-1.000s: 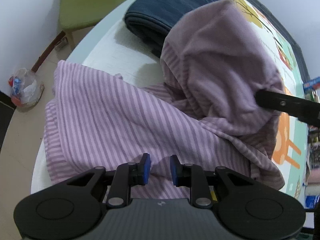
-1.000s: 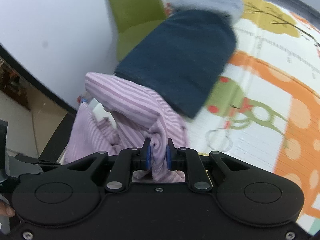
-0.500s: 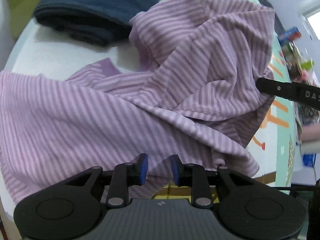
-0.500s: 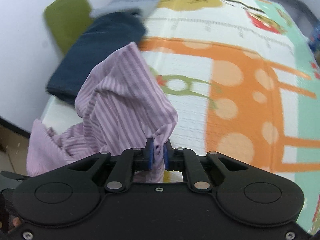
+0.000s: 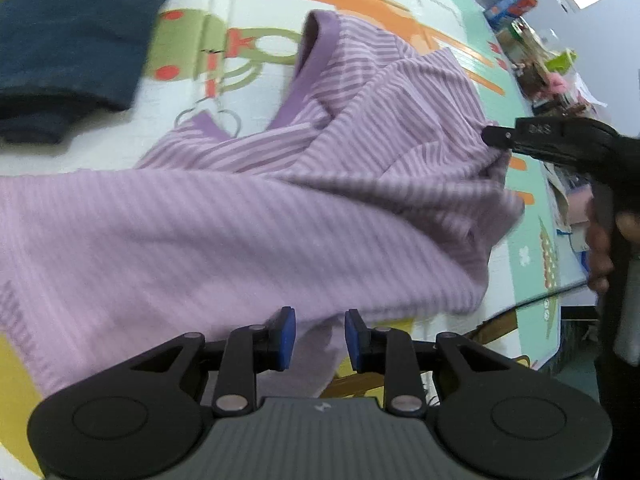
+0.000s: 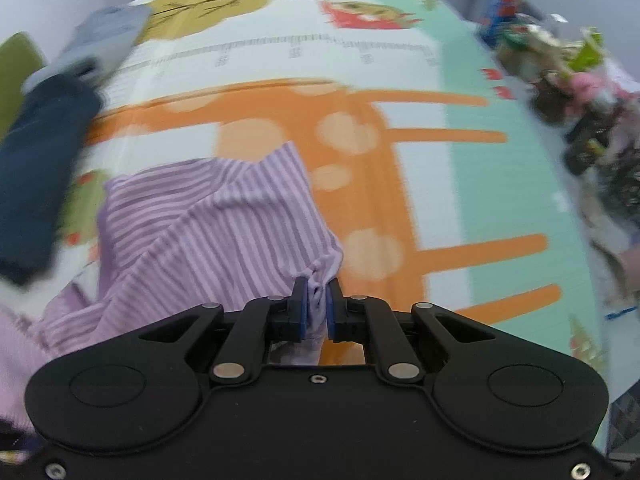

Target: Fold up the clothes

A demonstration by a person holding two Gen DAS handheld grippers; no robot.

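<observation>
Holding: your right gripper [image 6: 316,306] pinches a bunched edge of the purple striped shirt [image 5: 248,216]; jaws narrow, fabric between the pads.
Left gripper [image 5: 320,338]: jaws opening, cloth between the blue pads, not pressed.
Room: bare play mat [image 6: 440,184] beyond the shirt; clutter [image 6: 580,92] along its right edge, folded navy garment [image 5: 68,32] at the left edge.
Shirt axis: stretched between your grippers, collar toward the mat's far edge.
Writing: mat print too blurred to read.

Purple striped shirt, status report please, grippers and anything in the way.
Right gripper shut on purple striped shirt. Left gripper jaws opening, shirt fabric between them, pads not pressing. Dark blue folded garment off to the side on the mat.
</observation>
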